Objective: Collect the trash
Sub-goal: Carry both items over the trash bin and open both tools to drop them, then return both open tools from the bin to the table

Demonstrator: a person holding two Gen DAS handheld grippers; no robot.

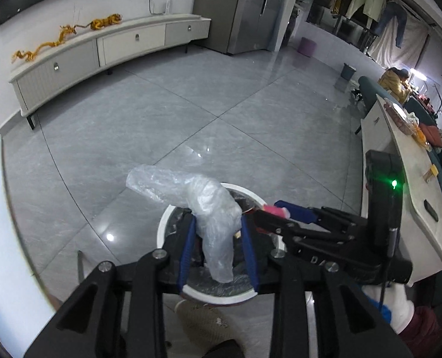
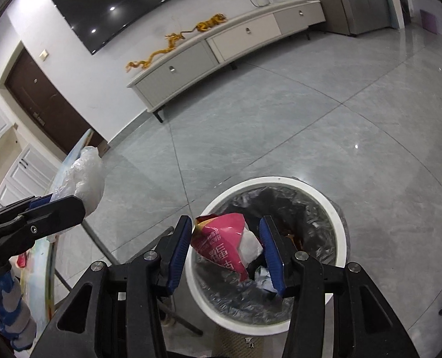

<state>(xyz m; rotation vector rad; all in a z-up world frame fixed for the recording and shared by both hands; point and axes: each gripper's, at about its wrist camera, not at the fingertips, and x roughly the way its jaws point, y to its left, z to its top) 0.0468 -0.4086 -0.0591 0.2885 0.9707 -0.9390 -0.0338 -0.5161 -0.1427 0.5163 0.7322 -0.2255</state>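
A white round trash bin (image 2: pixel 337 217) with a dark liner stands on the grey tile floor; it also shows in the left wrist view (image 1: pixel 165 217). My left gripper (image 1: pixel 218 223) is shut on a crumpled clear plastic bag (image 1: pixel 197 197) and holds it above the bin. The bag also shows in the right wrist view (image 2: pixel 86 176). My right gripper (image 2: pixel 227 223) has its jaws apart over the bin, with a pink snack wrapper (image 2: pixel 221 238) between the fingers; only the left finger seems to touch it. The right gripper also shows in the left wrist view (image 1: pixel 276 208).
A glass table edge (image 2: pixel 48 256) runs along the left. A long white counter (image 1: pixel 412 185) with small items stands at right. A low TV cabinet (image 1: pixel 101 50) lines the far wall. My shoe (image 1: pixel 203 322) is beside the bin.
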